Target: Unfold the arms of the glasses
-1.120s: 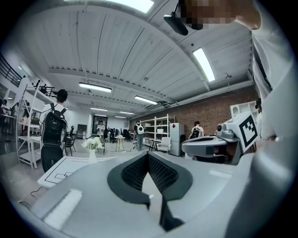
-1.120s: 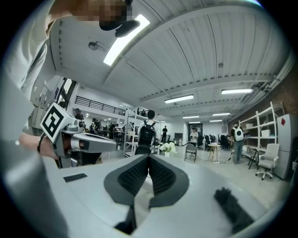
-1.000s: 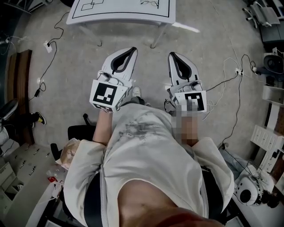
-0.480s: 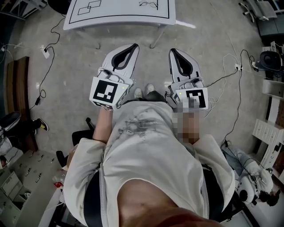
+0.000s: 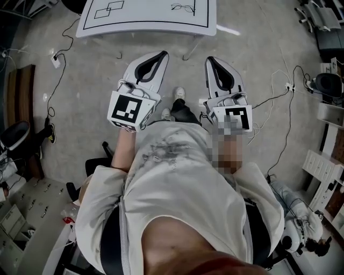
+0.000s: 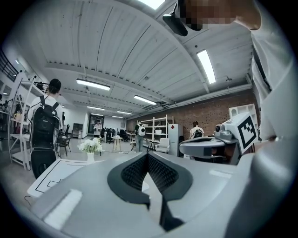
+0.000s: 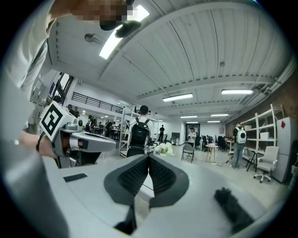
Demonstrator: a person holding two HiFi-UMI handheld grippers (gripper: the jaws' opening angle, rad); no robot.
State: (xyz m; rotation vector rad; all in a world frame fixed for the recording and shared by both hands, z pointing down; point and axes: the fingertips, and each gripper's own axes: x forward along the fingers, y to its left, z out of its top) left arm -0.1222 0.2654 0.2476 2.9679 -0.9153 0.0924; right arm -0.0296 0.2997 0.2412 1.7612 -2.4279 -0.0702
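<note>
Evidently unstarted | head view: left gripper and right gripper hung short of the white table, where a thin dark shape, perhaps the glasses, lay | left gripper view: jaws together, empty | right gripper view: same | remaining: unfolding both arms

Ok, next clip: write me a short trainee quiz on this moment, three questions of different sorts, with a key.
1. True or false: the left gripper holds something.
2. The right gripper is: A open; B shut and empty; C shut on a cable.
3. Fill in: ahead of both grippers stands a white ____ marked with black lines.

Key: 1 false; 2 B; 3 table.
</note>
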